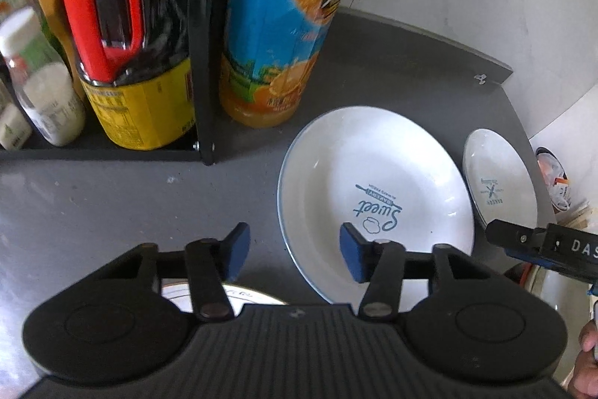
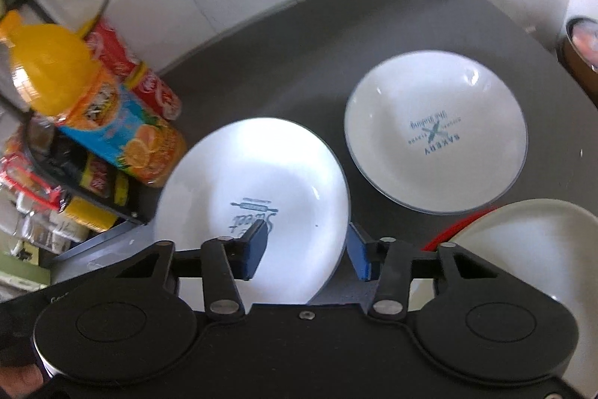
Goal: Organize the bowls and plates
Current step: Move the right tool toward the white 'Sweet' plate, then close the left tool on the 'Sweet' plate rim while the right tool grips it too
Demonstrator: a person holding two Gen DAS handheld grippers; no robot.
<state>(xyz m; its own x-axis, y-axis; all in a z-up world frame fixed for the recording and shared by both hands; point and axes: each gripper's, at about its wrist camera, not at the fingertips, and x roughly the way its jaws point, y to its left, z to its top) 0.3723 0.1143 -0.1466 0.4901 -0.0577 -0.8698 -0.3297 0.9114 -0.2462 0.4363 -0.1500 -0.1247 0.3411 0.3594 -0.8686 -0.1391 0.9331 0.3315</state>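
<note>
A white plate printed "Sweet" (image 1: 373, 189) (image 2: 254, 174) lies on the dark grey counter (image 1: 112, 197). To its right sits a second white plate printed "Bakery" (image 1: 501, 182) (image 2: 437, 133). My left gripper (image 1: 295, 251) is open above the Sweet plate's left rim, with one blue pad over the counter and one over the plate. My right gripper (image 2: 307, 251) is open and straddles the same plate's right rim. A white bowl (image 2: 523, 249) shows at the lower right of the right wrist view. Another white dish (image 1: 239, 298) peeks out under my left gripper.
An orange juice bottle (image 1: 284, 25) (image 2: 97, 107) stands just behind the Sweet plate. A black rack (image 1: 203, 62) of condiment bottles is to its left. Red cans (image 2: 149, 81) lean by the white wall. The counter ends at the right (image 1: 523, 122). A hand (image 1: 586, 354) is at the lower right.
</note>
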